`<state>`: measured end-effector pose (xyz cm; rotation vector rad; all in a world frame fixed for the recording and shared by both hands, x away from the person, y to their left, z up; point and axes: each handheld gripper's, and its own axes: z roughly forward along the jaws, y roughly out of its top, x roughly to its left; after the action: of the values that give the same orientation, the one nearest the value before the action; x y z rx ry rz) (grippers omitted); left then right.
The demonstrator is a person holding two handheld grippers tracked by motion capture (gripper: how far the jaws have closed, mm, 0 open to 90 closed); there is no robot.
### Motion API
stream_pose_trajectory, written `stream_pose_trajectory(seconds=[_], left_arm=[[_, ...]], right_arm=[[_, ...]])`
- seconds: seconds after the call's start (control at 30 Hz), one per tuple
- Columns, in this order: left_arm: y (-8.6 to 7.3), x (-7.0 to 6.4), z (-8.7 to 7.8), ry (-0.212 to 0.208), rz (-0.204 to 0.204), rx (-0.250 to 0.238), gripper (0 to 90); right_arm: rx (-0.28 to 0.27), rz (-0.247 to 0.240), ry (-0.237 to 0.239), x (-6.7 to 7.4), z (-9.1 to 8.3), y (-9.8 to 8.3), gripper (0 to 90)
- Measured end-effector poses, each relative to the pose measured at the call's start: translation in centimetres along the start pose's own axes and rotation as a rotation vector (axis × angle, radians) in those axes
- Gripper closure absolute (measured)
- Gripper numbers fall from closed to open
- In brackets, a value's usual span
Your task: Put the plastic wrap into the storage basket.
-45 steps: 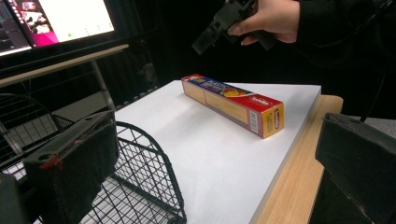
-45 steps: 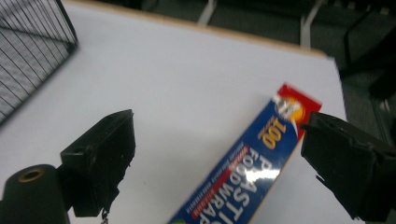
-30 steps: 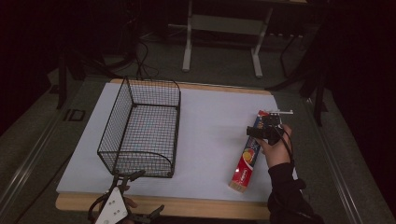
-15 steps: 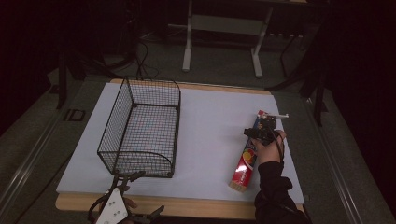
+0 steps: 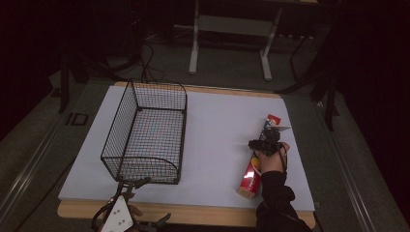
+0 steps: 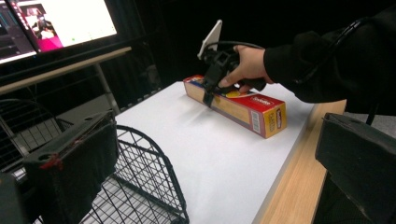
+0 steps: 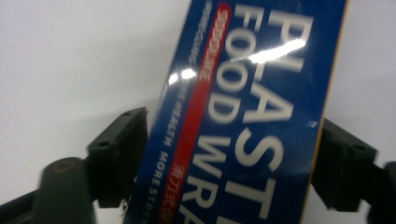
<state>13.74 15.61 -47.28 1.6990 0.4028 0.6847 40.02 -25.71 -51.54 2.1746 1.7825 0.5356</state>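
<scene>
A dark room is surrounding your table [image 5: 212, 125], its white sheet carrying the wire basket [image 5: 145, 135] on the left and the long food-wrap box [image 6: 243, 108] lying flat near the right edge. Your right tongs [image 5: 265, 145] are straddling the box's far half from above — jaws have just been closing, both pads now looking pressed against its long sides. Keep them square across the width and squeeze evenly before lifting, or the long carton will likely swing. Your left tongs [image 5: 138, 182] are waiting spread at the basket's near end — nothing between them. The basket's tall rim is standing between box and basket floor.
</scene>
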Motion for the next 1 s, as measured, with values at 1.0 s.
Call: stream_pose_trajectory(seconds=[1.0], left_arm=[[0.0, -0.1, 0.2, -0.012, 0.0, 0.018, 0.1]], right_arm=[[-0.088, -0.161, 0.101, 5.1, -5.2, 0.7, 38.5]])
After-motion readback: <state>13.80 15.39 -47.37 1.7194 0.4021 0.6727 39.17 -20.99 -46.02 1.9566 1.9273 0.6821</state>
